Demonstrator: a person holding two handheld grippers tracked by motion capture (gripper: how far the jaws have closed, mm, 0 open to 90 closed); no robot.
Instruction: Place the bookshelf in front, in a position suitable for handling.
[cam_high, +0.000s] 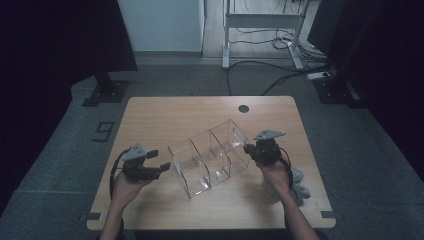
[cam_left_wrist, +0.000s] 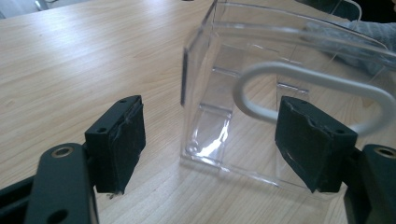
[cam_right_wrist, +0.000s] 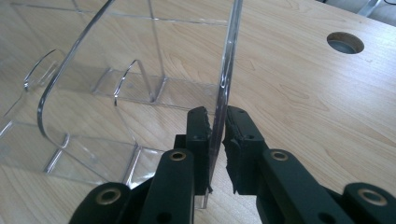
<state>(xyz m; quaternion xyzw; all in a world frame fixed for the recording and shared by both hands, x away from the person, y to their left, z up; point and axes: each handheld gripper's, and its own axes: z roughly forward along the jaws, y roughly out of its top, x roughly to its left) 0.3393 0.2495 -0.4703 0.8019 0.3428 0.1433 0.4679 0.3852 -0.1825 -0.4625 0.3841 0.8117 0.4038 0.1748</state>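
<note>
Clear acrylic compartment organizer (cam_high: 212, 156) at table (cam_high: 165, 112) centre. Right hand-held gripper (cam_high: 250, 149) at organizer's 3 o'clock, jaws clamped on its wall. Left hand-held gripper (cam_high: 161, 167) at 9 o'clock, jaws apart, just beside organizer, gripping nothing.

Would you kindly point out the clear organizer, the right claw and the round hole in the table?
clear organizer (cam_high: 210, 157), high view, middle divider.
right claw (cam_right_wrist: 217, 140), right gripper view, between its tips, shut on the organizer's wall.
round hole (cam_high: 243, 108), high view, its centre.
</note>
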